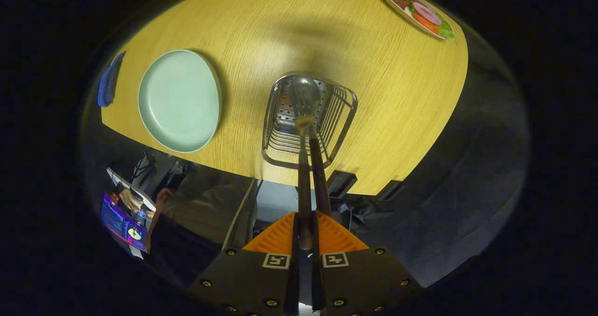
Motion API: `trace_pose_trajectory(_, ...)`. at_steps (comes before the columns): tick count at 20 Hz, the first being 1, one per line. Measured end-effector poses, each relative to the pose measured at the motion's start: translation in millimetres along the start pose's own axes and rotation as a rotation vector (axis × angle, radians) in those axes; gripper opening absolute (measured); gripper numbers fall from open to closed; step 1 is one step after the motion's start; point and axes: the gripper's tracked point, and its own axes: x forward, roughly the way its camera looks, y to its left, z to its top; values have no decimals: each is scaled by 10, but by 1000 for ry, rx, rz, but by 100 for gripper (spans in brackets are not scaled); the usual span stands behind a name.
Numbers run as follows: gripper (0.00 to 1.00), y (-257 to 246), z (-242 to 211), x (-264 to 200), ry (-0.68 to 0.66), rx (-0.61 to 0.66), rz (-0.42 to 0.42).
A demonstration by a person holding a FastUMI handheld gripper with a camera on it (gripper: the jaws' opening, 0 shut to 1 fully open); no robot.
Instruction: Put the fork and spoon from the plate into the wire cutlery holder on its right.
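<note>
Fork [302, 112]: held by its dark handle between the fingers, head pointing down into the wire cutlery holder [308, 122]; tines lie over the spoon bowl and are hard to separate from it.
Spoon [306, 91]: bowl already inside the holder, its brown handle rising beside the fork handle; I cannot tell if the fingers also press on it.
Gripper [305, 234]: fingers close together, clamped on the fork handle, whose lower end is hidden between the pads.
Holder: stands on the wooden table [327, 26] near its edge; perforated bottom partly covered by the cutlery.
Plate [180, 101]: pale green, on the holder's other side, well apart.
Printed food mat [416, 10]: at the far table corner, cut off.
Blue object [108, 83]: beyond the plate at the table edge, unclear what it is.
</note>
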Motion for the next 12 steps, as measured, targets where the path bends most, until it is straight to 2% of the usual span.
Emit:
trace_pose_trajectory(5, 13, 20, 54, -178, -113, 15, 43)
trace_pose_trajectory(10, 13, 16, 92, -471, -419, 88, 86)
trace_pose_trajectory(12, 13, 21, -48, -484, -501, 107, 85)
